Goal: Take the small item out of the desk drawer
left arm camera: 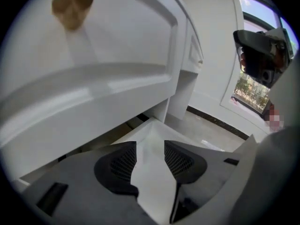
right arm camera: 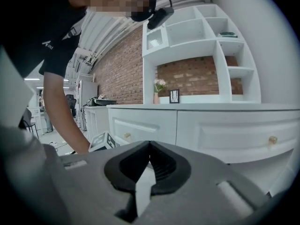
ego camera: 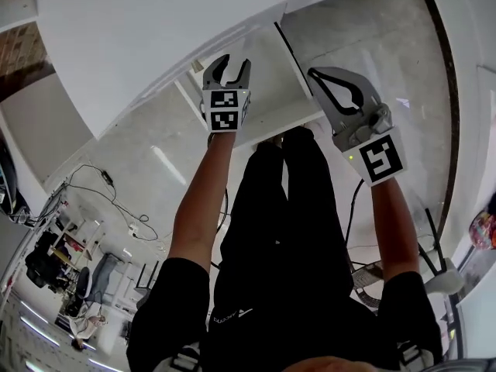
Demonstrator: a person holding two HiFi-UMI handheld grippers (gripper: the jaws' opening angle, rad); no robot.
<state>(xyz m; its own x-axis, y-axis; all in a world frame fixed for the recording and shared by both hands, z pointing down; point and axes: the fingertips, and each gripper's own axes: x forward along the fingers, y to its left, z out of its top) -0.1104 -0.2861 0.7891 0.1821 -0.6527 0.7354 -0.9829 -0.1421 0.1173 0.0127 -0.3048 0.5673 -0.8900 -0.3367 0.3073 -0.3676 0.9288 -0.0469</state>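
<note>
The white desk (ego camera: 155, 37) fills the top of the head view. In the left gripper view a shut drawer front (left arm camera: 108, 36) with a gold knob (left arm camera: 71, 7) rises just above and ahead of my left gripper (left arm camera: 150, 144), whose jaws stand apart with nothing between them. From the head view the left gripper (ego camera: 232, 62) is open under the desk edge. My right gripper (ego camera: 316, 74) is off to the right, its jaws together and empty. The right gripper view (right arm camera: 150, 146) looks along two shut drawers with gold knobs (right arm camera: 126, 136) (right arm camera: 273, 139). The small item is hidden.
A white shelf unit (right arm camera: 201, 41) against a brick wall stands on the desk top, with a vase (right arm camera: 156, 96) and a small frame (right arm camera: 174, 96). The person's dark trousers (ego camera: 287, 231) are below the grippers. Cables (ego camera: 116, 200) and office chairs (ego camera: 46, 270) lie on the floor at left.
</note>
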